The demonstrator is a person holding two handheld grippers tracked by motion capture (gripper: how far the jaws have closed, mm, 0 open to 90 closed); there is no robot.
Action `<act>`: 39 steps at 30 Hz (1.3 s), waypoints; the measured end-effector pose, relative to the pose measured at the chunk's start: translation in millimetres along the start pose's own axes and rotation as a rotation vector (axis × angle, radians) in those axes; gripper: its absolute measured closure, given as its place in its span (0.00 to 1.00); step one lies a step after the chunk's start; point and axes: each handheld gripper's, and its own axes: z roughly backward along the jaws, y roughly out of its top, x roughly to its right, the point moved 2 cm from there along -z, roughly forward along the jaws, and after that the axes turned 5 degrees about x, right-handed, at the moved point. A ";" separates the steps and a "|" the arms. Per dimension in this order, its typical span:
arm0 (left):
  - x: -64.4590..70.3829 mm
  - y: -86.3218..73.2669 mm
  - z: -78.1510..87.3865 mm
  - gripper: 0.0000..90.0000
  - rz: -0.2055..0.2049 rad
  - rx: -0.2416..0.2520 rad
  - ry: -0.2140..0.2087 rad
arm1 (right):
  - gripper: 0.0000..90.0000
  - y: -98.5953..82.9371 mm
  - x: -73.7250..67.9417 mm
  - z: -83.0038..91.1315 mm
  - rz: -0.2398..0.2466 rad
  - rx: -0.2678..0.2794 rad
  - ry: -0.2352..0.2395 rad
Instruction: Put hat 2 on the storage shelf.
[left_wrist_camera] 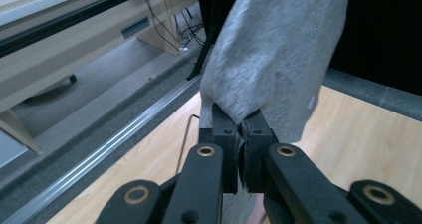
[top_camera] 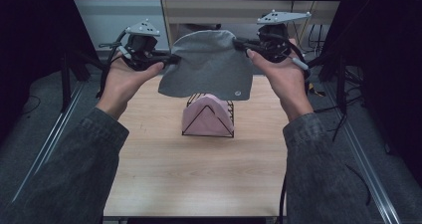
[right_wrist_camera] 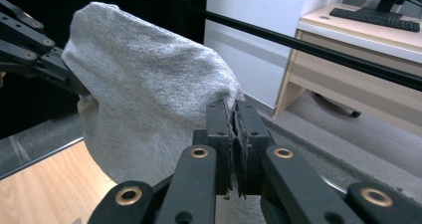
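1. Two forearms in grey-green sleeves enter the high view from the bottom edge, one at each side, and reach forward and up over a light wooden table (top_camera: pixel 199 179). Both hands are raised to about the same height, well above the tabletop, palms turned inward toward each other.
2. Left hand (top_camera: pixel 124 79): wrapped around the left gripper (top_camera: pixel 171 59), whose jaws point inward to the right. In the left gripper view the jaws are closed tight on a fold of the cloth's edge, the fabric bunching out just above the pads.
3. Right hand (top_camera: pixel 283 77): wrapped around the right gripper (top_camera: pixel 239 45), whose jaws point inward to the left. In the right gripper view the jaws are pressed together with a thin edge of the cloth pinched between them.
4. Grey beanie (top_camera: pixel 206 64): soft heathered knit with a rounded crown. It hangs in the air, stretched between the two grippers, held at its left and right edges, crown uppermost and its open hem hanging lowest. A small round tag sits near the lower right corner. It is clear of the table, above and just behind the rack.
5. Black wire rack (top_camera: pixel 208 117): stands near the middle of the table, below the beanie and apart from it.
6. Pink cloth item (top_camera: pixel 206 112): draped over the rack in a peaked shape.
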 end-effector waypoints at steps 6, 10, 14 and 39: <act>-9.4 -8.1 -19.9 0.97 0.009 -0.015 0.012 | 0.96 -7.9 14.1 -14.9 -0.014 -0.012 -0.026; -12.0 -12.2 -27.8 0.97 0.000 -0.031 0.020 | 0.96 -13.7 19.2 -23.9 -0.011 -0.039 -0.034; -15.9 -13.7 -33.3 0.97 0.006 -0.024 0.025 | 0.96 -17.7 23.9 -32.3 -0.009 -0.052 -0.046; -24.4 -33.0 -72.5 0.97 0.016 -0.033 0.023 | 0.96 -49.8 44.1 -52.7 -0.056 -0.093 -0.081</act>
